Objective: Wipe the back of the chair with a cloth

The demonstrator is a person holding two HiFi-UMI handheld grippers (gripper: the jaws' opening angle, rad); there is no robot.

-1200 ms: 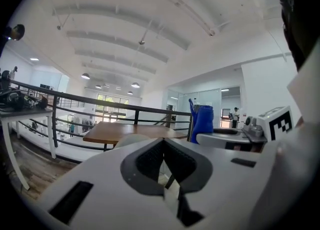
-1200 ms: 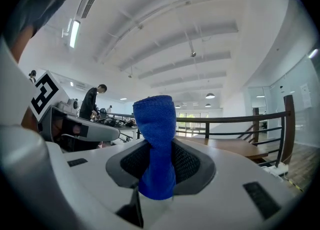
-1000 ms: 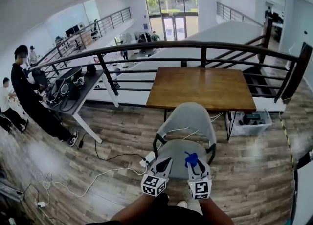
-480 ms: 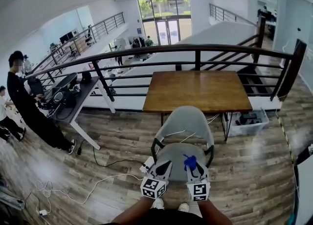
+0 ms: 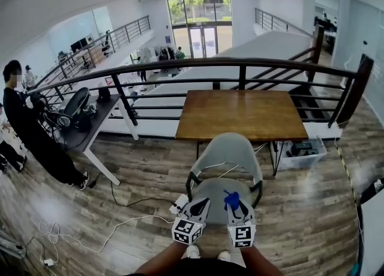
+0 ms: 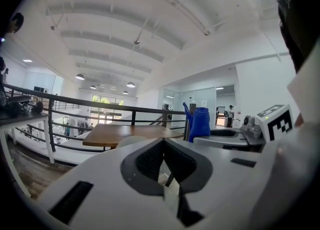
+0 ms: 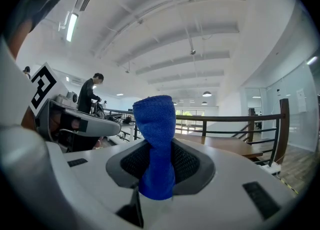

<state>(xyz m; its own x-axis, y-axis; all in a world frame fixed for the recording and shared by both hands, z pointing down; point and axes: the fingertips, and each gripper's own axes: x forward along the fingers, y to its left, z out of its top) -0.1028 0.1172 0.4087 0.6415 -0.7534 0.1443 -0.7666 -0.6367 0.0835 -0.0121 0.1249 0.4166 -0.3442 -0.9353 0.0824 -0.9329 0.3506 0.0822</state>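
A grey chair (image 5: 230,155) with black armrests stands in front of me, its curved back on the far side against a wooden table (image 5: 243,114). My right gripper (image 5: 234,203) is shut on a blue cloth (image 5: 231,197), which stands up between its jaws (image 7: 156,144) above the seat. My left gripper (image 5: 201,206) is beside it on the left, shut with nothing in it; the chair back (image 6: 132,140) shows just past its jaws. Both grippers hang over the seat's near edge, well short of the back.
A black railing (image 5: 240,65) runs behind the table. A grey box (image 5: 302,150) sits on the floor at the table's right. A desk (image 5: 78,125) with a person (image 5: 30,131) stands to the left. White cables and a power strip (image 5: 179,200) lie on the floor left of the chair.
The view has shifted slightly; both grippers keep their place over the seat's near edge, the cloth still held in the right one. The person at left has drifted further left.
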